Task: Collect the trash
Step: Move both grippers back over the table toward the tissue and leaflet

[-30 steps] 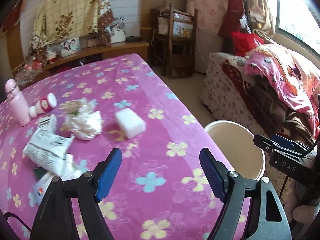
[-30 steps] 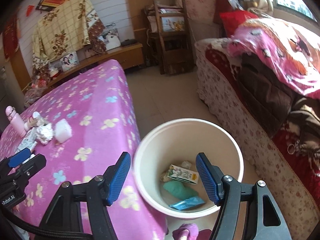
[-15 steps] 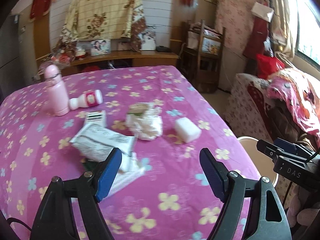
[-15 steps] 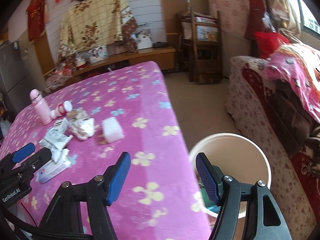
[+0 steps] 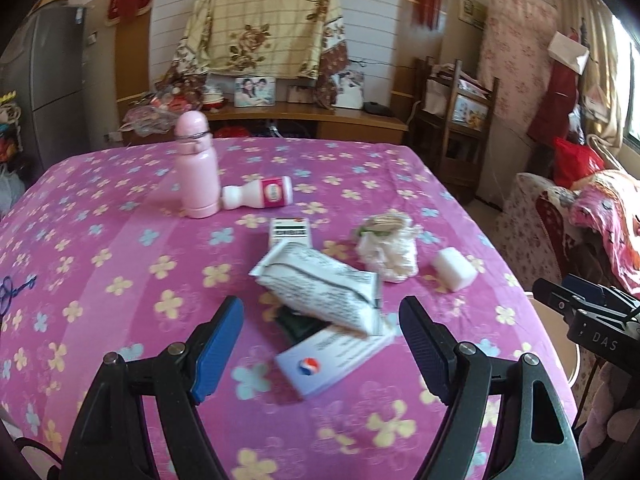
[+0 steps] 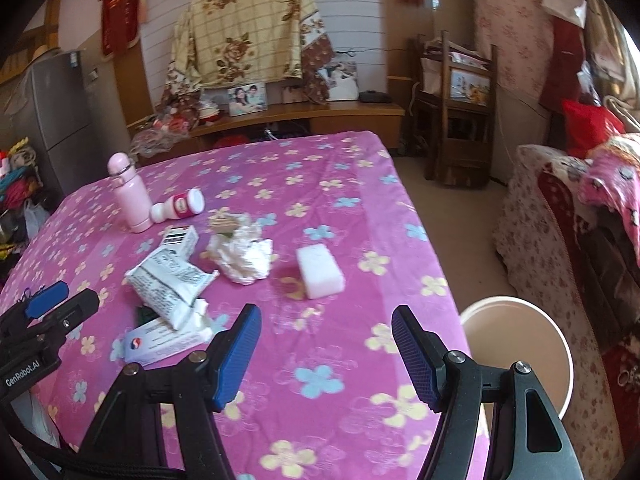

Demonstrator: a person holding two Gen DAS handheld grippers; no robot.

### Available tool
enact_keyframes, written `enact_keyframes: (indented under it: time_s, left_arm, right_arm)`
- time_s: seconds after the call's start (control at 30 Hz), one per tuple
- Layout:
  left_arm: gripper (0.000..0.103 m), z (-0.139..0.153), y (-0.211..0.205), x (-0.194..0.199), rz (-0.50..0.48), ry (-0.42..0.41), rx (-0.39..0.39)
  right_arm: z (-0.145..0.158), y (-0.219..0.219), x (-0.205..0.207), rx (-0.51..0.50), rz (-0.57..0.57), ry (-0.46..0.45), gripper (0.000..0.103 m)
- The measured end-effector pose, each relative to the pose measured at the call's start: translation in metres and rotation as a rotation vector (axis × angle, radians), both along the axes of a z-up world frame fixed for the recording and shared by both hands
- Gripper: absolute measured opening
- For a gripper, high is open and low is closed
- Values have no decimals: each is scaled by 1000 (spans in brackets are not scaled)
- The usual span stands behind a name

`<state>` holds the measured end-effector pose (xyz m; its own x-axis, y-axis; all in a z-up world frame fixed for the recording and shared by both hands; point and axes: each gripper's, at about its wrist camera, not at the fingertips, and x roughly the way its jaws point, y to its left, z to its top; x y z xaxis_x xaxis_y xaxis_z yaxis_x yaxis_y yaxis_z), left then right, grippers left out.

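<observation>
Both views have swung away from the bucket at the tabletop's edge and now face the litter on the pink flowered cloth; a second ago the right wrist camera looked straight down into the bucket.

Left wrist view: the left gripper [image 5: 321, 344] hangs over the near part of the tabletop [image 5: 100, 280], its blue-padded fingers [image 5: 218, 348] spread wide with nothing between them. Just beyond the fingertips lies a white printed wrapper [image 5: 316, 284], resting partly on a white carton with a red-and-blue round logo [image 5: 332, 356], with something dark green tucked under them. Behind the wrapper sits a small white box with a dark stripe [image 5: 290, 230]. To the right are a crumpled white tissue wad [image 5: 390, 256] and, just beside it, a white foam block [image 5: 456, 268]. Farther back a pink flask [image 5: 197, 168] stands upright, and a small white bottle with a pink label [image 5: 260, 196] lies on its side touching its base. The right gripper's tip shows at the right edge.

Right wrist view: the right gripper [image 6: 326, 346] hovers over the tabletop's right part, fingers [image 6: 236, 356] likewise apart and empty. The foam block [image 6: 320, 266] lies ahead of them, the tissue wad [image 6: 244, 258] to its left, then the wrapper [image 6: 170, 284] and logo carton [image 6: 160, 342] near the left gripper [image 6: 44, 300]. The cream bucket [image 6: 560, 344] stands on the floor beside the tabletop's right edge, partly hidden by the right finger.
</observation>
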<state>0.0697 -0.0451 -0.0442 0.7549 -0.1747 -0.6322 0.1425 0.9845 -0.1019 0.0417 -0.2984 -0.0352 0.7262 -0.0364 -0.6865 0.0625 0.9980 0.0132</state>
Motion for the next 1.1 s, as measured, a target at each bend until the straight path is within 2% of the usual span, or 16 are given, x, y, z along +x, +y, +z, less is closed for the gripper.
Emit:
enact_keyframes:
  time_s: [0.2,0.47,0.57,0.77,1.1]
  left_arm:
    - [80,-4,24,1,35,8,3]
    - [80,-17,44,11,36,67,-39]
    - [80,-24,44,20,28,102,-38]
    - [80,-41,36,40,24,166,-51]
    - [80,-52,20,59,18,198,-82]
  right_arm:
    - [-3,19,8,-2,34,13,71]
    - [-12,30,16,10,82,39,71]
    - [-21,31,25,38,125,74,71]
    - [-35,26,38,39,123,116,71]
    - [-41,10,46,48,89,134,71]
